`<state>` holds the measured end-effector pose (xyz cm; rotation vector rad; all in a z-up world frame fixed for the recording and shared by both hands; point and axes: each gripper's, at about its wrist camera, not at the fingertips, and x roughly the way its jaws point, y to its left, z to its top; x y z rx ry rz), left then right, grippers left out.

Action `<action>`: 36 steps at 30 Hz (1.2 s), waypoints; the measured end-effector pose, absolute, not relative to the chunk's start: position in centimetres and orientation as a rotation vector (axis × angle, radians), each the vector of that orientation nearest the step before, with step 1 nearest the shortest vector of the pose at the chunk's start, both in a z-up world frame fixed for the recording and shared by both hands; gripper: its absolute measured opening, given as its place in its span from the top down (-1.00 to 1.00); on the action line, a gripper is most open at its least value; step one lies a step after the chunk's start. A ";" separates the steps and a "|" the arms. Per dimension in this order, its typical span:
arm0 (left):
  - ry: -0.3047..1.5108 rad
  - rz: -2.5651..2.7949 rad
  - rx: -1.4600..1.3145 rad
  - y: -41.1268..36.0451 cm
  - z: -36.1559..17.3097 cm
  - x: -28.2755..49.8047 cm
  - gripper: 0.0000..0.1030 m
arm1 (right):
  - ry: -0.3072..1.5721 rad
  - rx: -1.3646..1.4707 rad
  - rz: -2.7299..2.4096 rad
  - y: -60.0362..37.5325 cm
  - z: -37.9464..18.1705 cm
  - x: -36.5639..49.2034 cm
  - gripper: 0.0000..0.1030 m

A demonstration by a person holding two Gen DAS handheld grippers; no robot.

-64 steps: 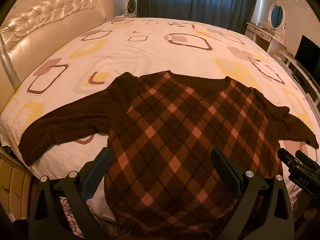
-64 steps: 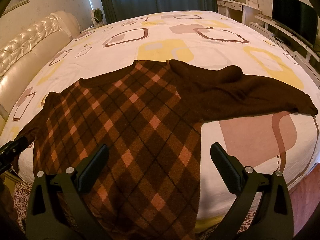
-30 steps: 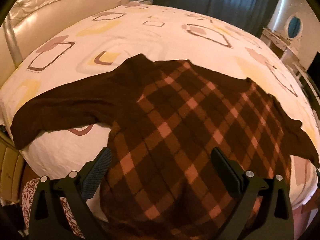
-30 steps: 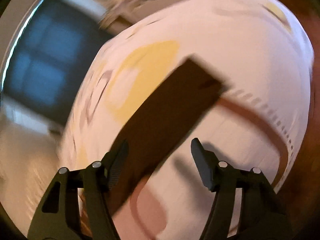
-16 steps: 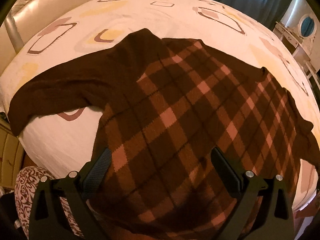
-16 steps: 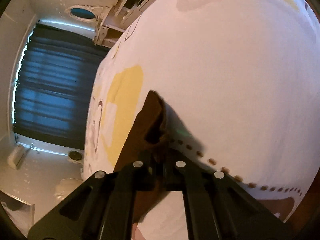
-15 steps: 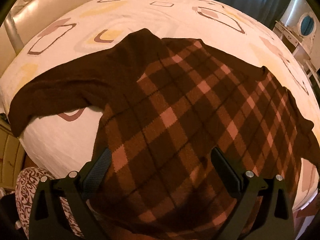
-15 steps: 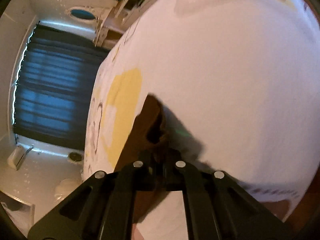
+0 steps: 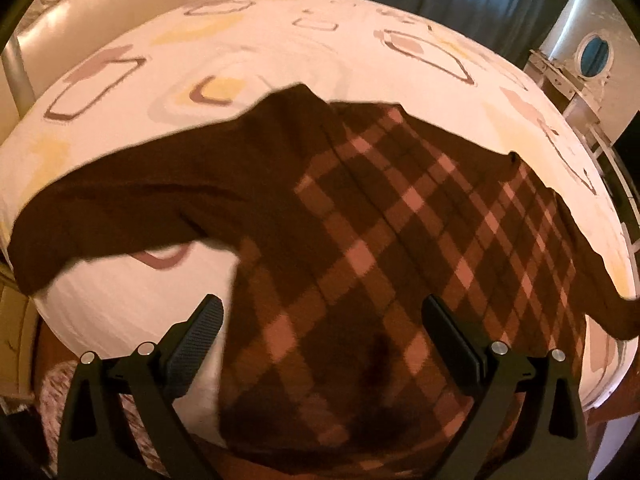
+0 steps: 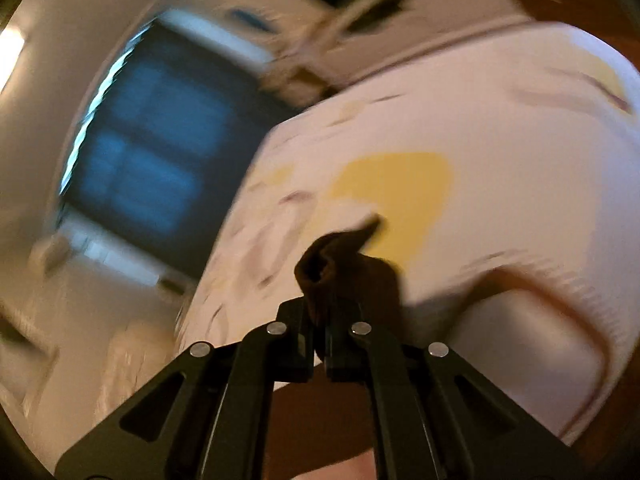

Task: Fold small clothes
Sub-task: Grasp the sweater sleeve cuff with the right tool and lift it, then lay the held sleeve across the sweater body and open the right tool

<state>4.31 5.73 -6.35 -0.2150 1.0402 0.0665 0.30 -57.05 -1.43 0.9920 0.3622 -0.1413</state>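
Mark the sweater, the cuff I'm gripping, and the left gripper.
sweater [image 9: 380,248]: left wrist view, checked front.
cuff [image 10: 332,268]: right wrist view, bunched end.
left gripper [image 9: 324,344]: left wrist view, between open fingertips.

The left black two-finger gripper [image 9: 320,334] hangs with its jaws spread wide, the textured fingers [image 9: 196,336] gripping nothing and angled down and forward. The right black two-finger gripper [image 10: 319,334] has its jaws pressed together, pinching a dark brown knitted sleeve cuff [image 10: 334,264] between them.
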 end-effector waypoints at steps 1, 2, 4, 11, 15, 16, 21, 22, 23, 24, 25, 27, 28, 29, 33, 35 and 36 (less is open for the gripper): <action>1.033 0.069 -0.212 6.3 -6.2 4.2 -0.93 | 0.384 0.924 -0.073 -53.3 0.3 1.9 0.95; 1.030 0.072 -0.211 6.8 -6.0 4.2 -0.93 | 0.397 0.890 -0.033 -51.1 1.1 2.8 0.95; 1.025 0.076 -0.207 7.9 -5.7 4.0 -0.93 | 0.445 0.814 0.087 -44.6 2.5 5.6 0.95; 0.961 0.106 -0.206 12.1 -4.3 2.7 -0.93 | 0.645 0.642 0.337 -25.2 1.2 11.3 0.95; 0.946 0.105 -0.226 13.9 -4.1 2.1 -0.93 | 0.769 0.557 0.446 -14.8 -1.0 11.4 0.95; 0.943 0.105 -0.226 14.2 -4.1 2.0 -0.93 | 0.790 0.536 0.463 -13.6 -1.7 12.0 0.95; 0.930 0.097 -0.216 14.8 -4.4 1.5 -0.93 | 0.907 0.393 0.547 -5.1 -5.6 11.2 0.95; 0.930 0.092 -0.222 14.9 -4.5 1.5 -0.93 | 0.926 0.374 0.555 -4.1 -6.3 10.9 0.95; 0.932 0.087 -0.232 15.0 -4.6 1.5 -0.93 | 0.942 0.355 0.565 -3.1 -6.9 10.6 0.95; 0.935 0.082 -0.241 15.1 -4.7 1.5 -0.93 | 0.959 0.331 0.577 -2.1 -7.5 10.1 0.95; 0.937 0.078 -0.249 15.2 -4.8 1.6 -0.93 | 0.969 0.317 0.584 -0.9 -8.2 9.9 0.95; 0.940 0.075 -0.262 15.4 -5.0 1.7 -0.93 | 0.993 0.296 0.595 0.3 -9.0 9.3 0.94; 0.942 0.073 -0.266 15.5 -5.1 1.7 -0.93 | 1.004 0.293 0.599 0.6 -9.3 9.2 0.94; 0.944 0.071 -0.270 15.5 -5.2 1.7 -0.93 | 1.013 0.291 0.604 1.1 -9.7 9.2 0.94; 0.948 0.071 -0.286 15.6 -5.6 1.8 -0.93 | 1.039 0.279 0.615 1.8 -10.5 8.9 0.94; 0.949 0.075 -0.289 15.6 -5.6 1.8 -0.93 | 1.058 0.293 0.631 2.0 -11.0 9.0 0.83; 0.950 0.075 -0.290 15.6 -5.6 1.8 -0.93 | 1.065 0.312 0.648 2.0 -11.2 8.9 0.79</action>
